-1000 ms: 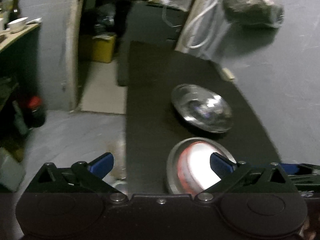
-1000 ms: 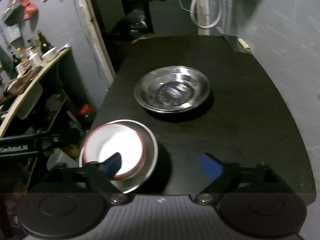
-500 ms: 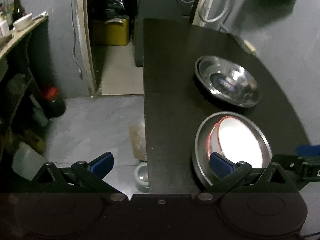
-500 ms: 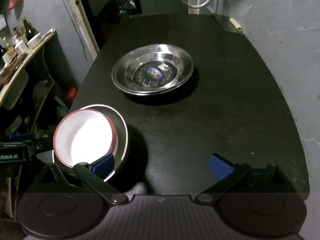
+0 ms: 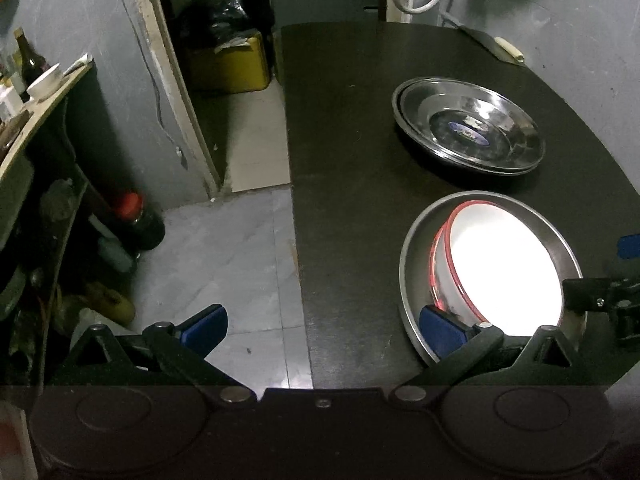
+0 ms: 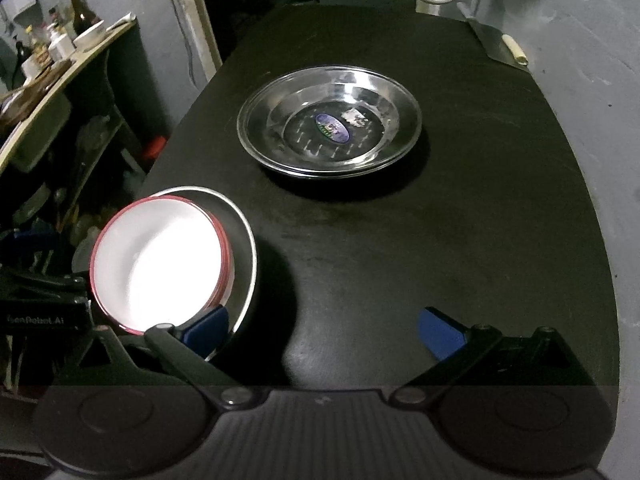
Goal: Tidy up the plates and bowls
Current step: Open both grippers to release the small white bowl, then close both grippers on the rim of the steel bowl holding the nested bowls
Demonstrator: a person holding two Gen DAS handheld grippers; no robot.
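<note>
- Both claws stand spread wide with nothing between their blue pads.
- My left claw [image 5: 322, 330] hangs over the left edge of the black table [image 5: 344, 200]; its left pad is over the tiled floor [image 5: 228, 256], its right pad over the near rim of the steel dish [image 5: 410, 248].
- My right claw [image 6: 326, 330] hangs over the table's near part; its left pad is at the near rim of that same steel dish [image 6: 244, 240], its right pad over bare tabletop [image 6: 480, 216].
- A white bowl [image 5: 508, 264] with a red rim sits inside the steel dish, at the table's near left corner. A second red rim shows just under it, so it seems to be two bowls nested; I cannot tell for certain.
- In the right view the white bowl [image 6: 158, 266] lies toward the left side of the dish.
- Steel plates [image 5: 468, 124] sit farther back on the table, well apart from the dish; a doubled rim shows, one plate inside another.
- From my right claw's camera the plates [image 6: 330, 122] lie near the table's middle, with a sticker in the centre.
- A cleaver [image 6: 498, 46] lies at the table's far right corner, by the wall.
- Left of the table stands a shelf [image 5: 40, 108] with a small cup [image 5: 44, 82] and bottles on it.
</note>
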